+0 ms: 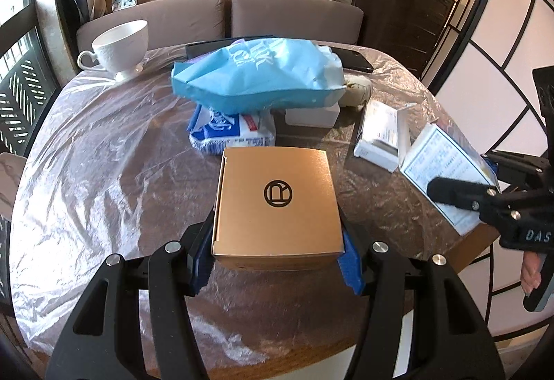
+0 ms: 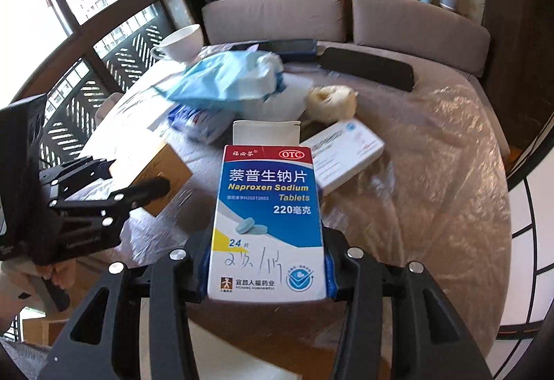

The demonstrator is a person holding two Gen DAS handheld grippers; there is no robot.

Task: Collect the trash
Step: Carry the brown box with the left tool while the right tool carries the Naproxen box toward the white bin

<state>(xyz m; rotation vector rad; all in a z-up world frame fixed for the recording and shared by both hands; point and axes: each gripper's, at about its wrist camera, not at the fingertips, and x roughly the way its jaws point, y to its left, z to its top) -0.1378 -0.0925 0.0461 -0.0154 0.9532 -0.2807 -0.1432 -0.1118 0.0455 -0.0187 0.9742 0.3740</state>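
My left gripper (image 1: 277,262) is shut on a gold cardboard box (image 1: 277,203) with a black round logo, held just above the table. The box also shows in the right wrist view (image 2: 149,168). My right gripper (image 2: 266,272) is shut on a blue and white Naproxen tablet box (image 2: 268,220) with its top flap open. That box and the right gripper (image 1: 460,196) show at the right of the left wrist view. A light blue bag (image 1: 256,75), a blue and white packet (image 1: 232,130), a white medicine box (image 1: 379,134) and a crumpled tissue (image 2: 332,103) lie on the table.
The round table is covered in clear plastic sheet (image 1: 104,172). A white teacup (image 1: 121,47) stands at the far left. Two dark flat devices (image 2: 367,68) lie at the far edge. A grey sofa (image 1: 221,16) is behind, a window (image 2: 69,16) to the left.
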